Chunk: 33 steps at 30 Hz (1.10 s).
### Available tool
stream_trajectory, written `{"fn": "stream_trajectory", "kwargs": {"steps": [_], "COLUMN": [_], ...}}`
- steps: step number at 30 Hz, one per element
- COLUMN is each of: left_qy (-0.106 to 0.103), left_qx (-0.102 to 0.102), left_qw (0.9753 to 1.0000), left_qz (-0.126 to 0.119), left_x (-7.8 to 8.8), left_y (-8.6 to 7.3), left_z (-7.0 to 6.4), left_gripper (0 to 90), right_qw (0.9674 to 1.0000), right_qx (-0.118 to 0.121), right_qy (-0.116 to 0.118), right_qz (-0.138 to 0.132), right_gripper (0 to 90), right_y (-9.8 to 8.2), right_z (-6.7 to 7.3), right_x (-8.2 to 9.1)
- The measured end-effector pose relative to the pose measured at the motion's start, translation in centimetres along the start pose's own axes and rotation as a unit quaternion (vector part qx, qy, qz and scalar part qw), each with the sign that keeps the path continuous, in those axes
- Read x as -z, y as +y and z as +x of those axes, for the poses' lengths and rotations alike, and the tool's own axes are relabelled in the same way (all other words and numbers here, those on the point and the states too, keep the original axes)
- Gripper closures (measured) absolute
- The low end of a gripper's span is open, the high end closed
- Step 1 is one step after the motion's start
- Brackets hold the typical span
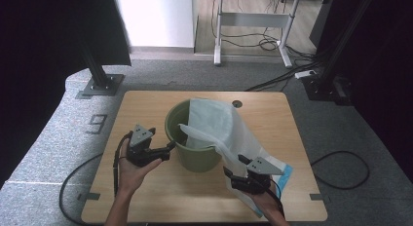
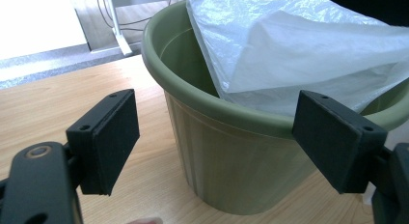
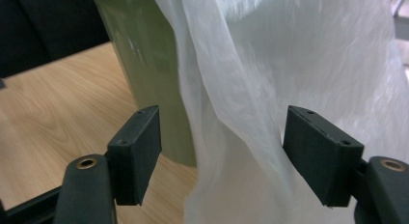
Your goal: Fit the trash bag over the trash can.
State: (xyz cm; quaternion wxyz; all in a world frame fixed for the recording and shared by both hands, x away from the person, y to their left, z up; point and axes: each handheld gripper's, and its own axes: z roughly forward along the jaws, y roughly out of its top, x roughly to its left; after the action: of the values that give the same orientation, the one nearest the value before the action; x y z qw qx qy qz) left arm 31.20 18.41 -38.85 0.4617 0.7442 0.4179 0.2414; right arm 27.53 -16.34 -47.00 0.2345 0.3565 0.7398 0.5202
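1. At the middle of the counter (image 1: pixel 146 102) stands a green bucket (image 1: pixel 192 155), upright, a little nearer the far edge than the near one.
2. A white bag (image 1: pixel 219 123) is draped over the bucket's right rim: part of it hangs inside the bucket, and the rest falls down the outside onto the counter toward the near right corner.
3. A blue strip (image 1: pixel 287 175) shows along the bag's lower edge where it lies on the counter.
4. The left gripper (image 1: pixel 165 150) is held just left of the bucket, above the counter, pointing at the bucket's side.
5. In the left gripper view its fingers (image 2: pixel 108 142) stand wide apart with nothing between them; the bucket's wall and rim lie ahead of them, not touched.
6. The right gripper (image 1: pixel 234 170) is near the counter's near right corner, just beside the bucket's right side, over the draped bag.
7. In the right gripper view its fingers (image 3: pixel 137 151) are spread wide, with a fold of the bag hanging between them; the left finger is clear of the plastic. Whether the right finger brushes it, I cannot tell. They have no hold on the bag.
8. In that same view the bucket's wall stands just behind the bag, to the left of the fold.
9. A person's hands hold both grippers, forearms coming in from the near edge of the counter.
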Motion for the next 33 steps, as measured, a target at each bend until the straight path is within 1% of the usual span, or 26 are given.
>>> {"fn": "stream_trajectory", "kwargs": {"steps": [2,3,4,6,7,8,10,11,12,15,18,19,20,21,22,23,24,27,29,33], "left_qy": [0.0,-0.002,-0.002,-0.002,-0.003,-0.003,-0.004,-0.003,-0.003,-0.004,-0.008,-0.009,-0.01,-0.011,-0.012,-0.014,-0.014,-0.017,-0.017,-0.017], "left_qx": [-0.001,-0.001,-0.001,0.0,-0.001,-0.001,-0.004,-0.004,-0.006,-0.009,-0.012,-0.014,-0.016,-0.017,-0.018,-0.019,-0.021,-0.028,-0.034,-0.042], "left_qw": [1.0,1.0,1.0,1.0,1.0,1.0,1.0,1.0,1.0,0.9999,0.9999,0.9999,0.9998,0.9998,0.9998,0.9997,0.9997,0.9995,0.9993,0.999], "left_qz": [0.001,0.0,0.0,-0.002,-0.002,-0.002,-0.002,-0.002,-0.001,-0.001,0.0,0.001,0.001,0.001,0.0,0.0,-0.001,-0.002,-0.003,-0.006], "left_x": [0.0,0.0,0.0,-0.1,-0.1,-0.1,-0.1,-0.1,-0.1,-0.2,-0.3,-0.4,-0.4,-0.5,-0.6,-0.6,-0.7,-0.8,-0.9,-0.9], "left_y": [0.1,0.1,0.1,0.2,0.2,0.3,0.4,0.4,0.5,0.6,0.8,0.9,1.0,1.1,1.2,1.4,1.5,1.8,2.1,2.5], "left_z": [0.0,0.0,0.0,-0.1,-0.1,-0.2,-0.2,-0.3,-0.3,-0.5,-0.6,-0.7,-0.8,-0.9,-1.0,-1.1,-1.2,-1.6,-1.8,-2.0], "left_gripper": [16.3,16.3,16.4,16.4,16.4,16.4,16.4,16.4,16.4,16.4,16.5,16.5,16.5,16.5,16.6,16.6,16.6,16.6,16.6,16.6], "right_qw": [0.9998,0.9996,0.9996,0.999,0.9988,0.9989,0.9992,0.9993,0.9993,0.9995,0.9995,0.9991,0.9991,0.9988,0.9975,0.9967,0.9967,0.9944,0.9934,0.9905], "right_qx": [-0.004,-0.006,-0.006,-0.009,-0.01,-0.011,-0.012,-0.005,-0.005,0.005,0.015,0.028,0.028,0.036,0.06,0.071,0.071,0.096,0.109,0.134], "right_qy": [-0.014,-0.018,-0.018,-0.032,-0.036,-0.036,-0.028,-0.03,-0.03,-0.029,-0.027,-0.03,-0.03,-0.032,-0.038,-0.04,-0.04,-0.042,-0.037,-0.032], "right_qz": [0.015,0.021,0.021,0.031,0.031,0.029,0.027,0.021,0.021,0.011,0.003,-0.003,-0.003,-0.005,-0.006,-0.006,-0.006,-0.004,-0.002,0.003], "right_gripper": [28.5,29.3,29.3,37.0,41.5,48.1,59.9,73.5,73.5,87.6,88.5,88.6,88.6,88.5,88.6,88.6,88.6,88.6,88.6,88.6], "right_y": [-0.6,-0.9,-0.9,-1.6,-1.7,-1.9,-1.9,-1.7,-1.7,-1.0,0.1,0.9,0.9,1.5,2.6,3.1,3.1,4.5,5.2,5.7], "right_z": [0.1,0.1,0.1,0.0,-0.1,-0.3,-0.6,-0.9,-0.9,-1.5,-2.2,-2.4,-2.4,-2.5,-2.5,-2.4,-2.4,-2.2,-1.8,-1.0], "right_x": [-0.5,-0.8,-0.8,-1.4,-1.6,-1.7,-2.0,-2.0,-2.0,-1.4,-0.7,-0.2,-0.2,0.1,0.5,0.6,0.6,0.8,0.8,0.5]}}
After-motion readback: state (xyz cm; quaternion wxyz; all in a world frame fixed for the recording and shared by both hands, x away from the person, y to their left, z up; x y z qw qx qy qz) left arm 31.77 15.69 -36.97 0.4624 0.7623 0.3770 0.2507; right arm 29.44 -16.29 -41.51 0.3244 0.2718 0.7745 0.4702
